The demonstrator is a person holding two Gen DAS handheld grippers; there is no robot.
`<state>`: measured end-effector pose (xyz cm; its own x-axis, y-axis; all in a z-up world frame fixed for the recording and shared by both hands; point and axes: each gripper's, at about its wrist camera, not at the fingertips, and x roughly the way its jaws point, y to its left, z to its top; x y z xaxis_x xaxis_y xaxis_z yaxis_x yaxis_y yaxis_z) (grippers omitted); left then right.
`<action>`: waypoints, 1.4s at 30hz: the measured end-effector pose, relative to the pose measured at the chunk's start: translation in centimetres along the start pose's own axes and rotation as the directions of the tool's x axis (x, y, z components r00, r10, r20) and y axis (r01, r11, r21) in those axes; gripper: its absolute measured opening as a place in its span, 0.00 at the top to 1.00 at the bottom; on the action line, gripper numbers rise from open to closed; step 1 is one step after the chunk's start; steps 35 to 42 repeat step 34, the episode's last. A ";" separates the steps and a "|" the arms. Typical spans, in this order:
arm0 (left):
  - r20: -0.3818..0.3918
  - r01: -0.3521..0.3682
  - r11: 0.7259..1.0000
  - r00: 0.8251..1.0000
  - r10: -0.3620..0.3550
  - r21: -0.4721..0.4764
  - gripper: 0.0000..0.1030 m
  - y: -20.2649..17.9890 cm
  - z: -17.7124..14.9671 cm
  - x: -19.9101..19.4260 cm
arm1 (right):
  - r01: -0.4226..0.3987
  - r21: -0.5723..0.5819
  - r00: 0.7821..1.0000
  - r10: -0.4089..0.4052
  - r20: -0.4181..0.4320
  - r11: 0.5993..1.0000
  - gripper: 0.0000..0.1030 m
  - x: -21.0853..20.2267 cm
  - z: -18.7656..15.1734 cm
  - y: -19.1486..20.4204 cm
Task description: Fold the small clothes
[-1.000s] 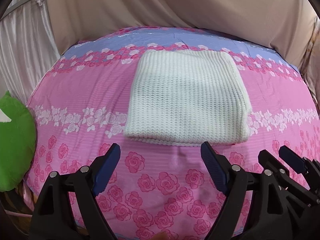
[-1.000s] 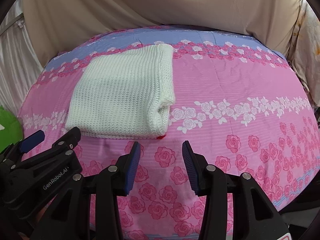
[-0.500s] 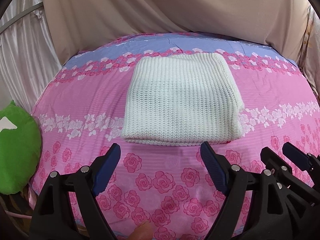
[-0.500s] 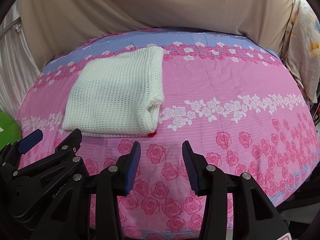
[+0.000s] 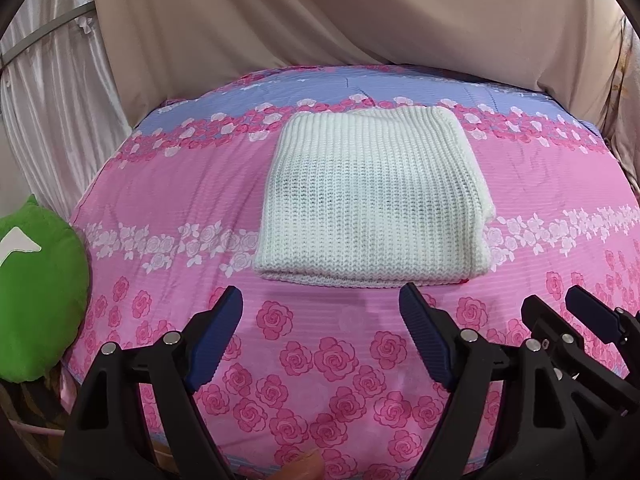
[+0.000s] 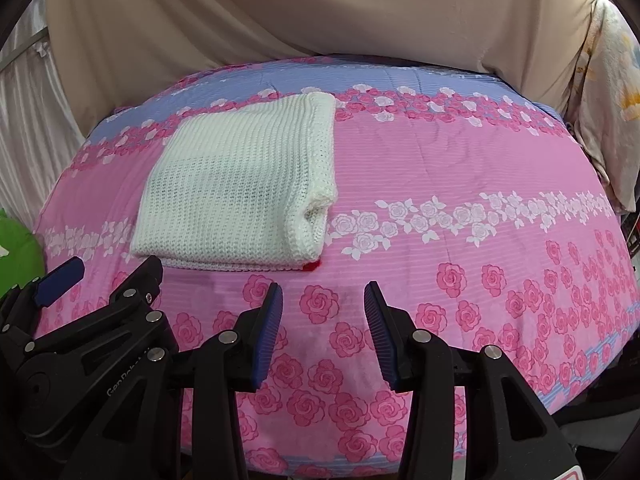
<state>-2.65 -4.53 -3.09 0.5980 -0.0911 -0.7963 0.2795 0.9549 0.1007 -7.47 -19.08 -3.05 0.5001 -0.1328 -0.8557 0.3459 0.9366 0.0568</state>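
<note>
A white knitted garment [image 5: 372, 200] lies folded into a neat rectangle on the pink rose-patterned bed cover [image 5: 320, 360]. In the right wrist view the garment [image 6: 240, 188] sits to the left, with a small red bit at its near right corner. My left gripper [image 5: 322, 300] is open and empty, hovering just short of the garment's near edge. My right gripper [image 6: 323, 296] is open and empty, near of and right of the garment. Each gripper shows at the edge of the other's view.
A green plush cushion [image 5: 36, 300] lies off the bed's left edge. A beige sheet [image 5: 320, 20] hangs behind the bed. Pale curtains [image 5: 48, 100] hang at the left, and printed fabric [image 6: 608, 112] hangs at the right.
Both grippers have drawn back toward me and away from the garment, which now looks smaller and farther. The garment has not moved. Both jaws stay open.
</note>
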 end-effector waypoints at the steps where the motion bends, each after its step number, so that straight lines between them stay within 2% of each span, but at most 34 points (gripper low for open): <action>1: 0.001 -0.002 1.000 1.000 0.002 -0.001 0.25 0.0 0.0 0.0 | 0.000 0.000 1.000 0.000 0.000 1.000 0.57 0.0 0.0 0.0; 42: -0.012 -0.030 1.000 0.999 0.030 -0.003 0.26 -0.1 -0.2 0.5 | -0.003 -0.008 1.000 0.002 -0.015 1.000 0.58 0.6 0.0 0.2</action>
